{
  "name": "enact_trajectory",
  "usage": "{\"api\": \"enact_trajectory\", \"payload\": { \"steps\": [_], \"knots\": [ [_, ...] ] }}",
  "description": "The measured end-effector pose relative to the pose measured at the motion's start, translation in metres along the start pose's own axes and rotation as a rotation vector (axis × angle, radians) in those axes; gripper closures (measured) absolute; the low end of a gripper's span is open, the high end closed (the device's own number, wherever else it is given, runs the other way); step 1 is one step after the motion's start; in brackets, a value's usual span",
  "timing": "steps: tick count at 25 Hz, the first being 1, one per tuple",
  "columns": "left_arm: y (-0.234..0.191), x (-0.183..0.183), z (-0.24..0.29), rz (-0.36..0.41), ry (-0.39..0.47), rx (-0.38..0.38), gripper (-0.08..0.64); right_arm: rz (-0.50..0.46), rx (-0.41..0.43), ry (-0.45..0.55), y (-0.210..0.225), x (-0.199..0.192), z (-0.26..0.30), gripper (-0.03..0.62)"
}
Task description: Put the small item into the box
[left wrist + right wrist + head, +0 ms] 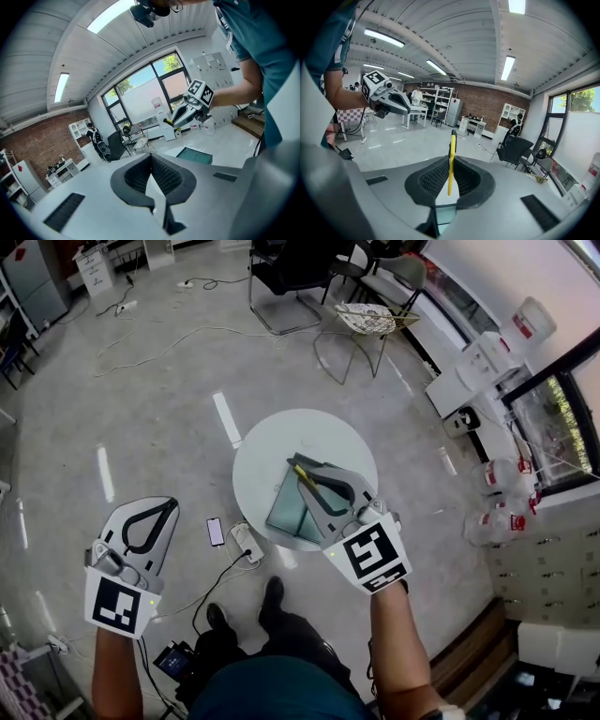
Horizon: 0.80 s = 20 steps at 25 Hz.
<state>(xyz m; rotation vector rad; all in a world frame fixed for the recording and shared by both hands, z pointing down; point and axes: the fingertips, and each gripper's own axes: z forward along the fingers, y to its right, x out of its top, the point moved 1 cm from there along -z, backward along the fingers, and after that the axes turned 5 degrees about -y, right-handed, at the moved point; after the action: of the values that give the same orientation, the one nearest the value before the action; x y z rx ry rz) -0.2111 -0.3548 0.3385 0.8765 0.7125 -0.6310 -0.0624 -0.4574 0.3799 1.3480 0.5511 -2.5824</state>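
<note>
In the head view, a round white bench point(251, 454) stands on the grey floor, and on it lies a green box point(284, 513). The right claw point(296, 466) is over the box and has a thin yellow item point(307, 478) between its 2 jaws. The left claw point(171, 504) is well apart from the bench, at the left, above the floor, with its jaws together. On the floor between the left claw and the bench lies a phone point(216, 532).

In the left gripper view, the 2 jaws of the left claw point(151, 158) touch each other at the tips and nothing is between them. Farther away, the right claw point(169, 123) with the yellow item is seen above the green box point(194, 155).

In the right gripper view, the jaws of the right claw point(451, 159) are closed on the yellow item point(452, 147). It stands upright between the ribbed pads, and its dark end sticks out above them. The left claw point(408, 109) shows at the upper left.
</note>
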Motion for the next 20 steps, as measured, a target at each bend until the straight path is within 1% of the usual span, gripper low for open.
{"api": "enact_trajectory", "payload": {
  "steps": [3, 9, 14, 20],
  "knots": [
    [0.004, -0.02, 0.013, -0.019, -0.019, -0.019, 0.541, 0.018, 0.019, -0.023, -0.001, -0.02, 0.022, 0.537],
    [0.014, -0.057, 0.049, -0.054, -0.055, -0.051, 0.541, 0.06, 0.056, -0.078, 0.003, -0.071, 0.065, 0.537],
    [0.029, -0.094, 0.07, -0.079, -0.089, -0.077, 0.541, 0.086, 0.08, -0.114, -0.005, -0.112, 0.096, 0.538],
    [0.041, -0.122, 0.097, -0.103, -0.107, -0.106, 0.541, 0.122, 0.109, -0.164, -0.011, -0.157, 0.126, 0.538]
  ]
}}
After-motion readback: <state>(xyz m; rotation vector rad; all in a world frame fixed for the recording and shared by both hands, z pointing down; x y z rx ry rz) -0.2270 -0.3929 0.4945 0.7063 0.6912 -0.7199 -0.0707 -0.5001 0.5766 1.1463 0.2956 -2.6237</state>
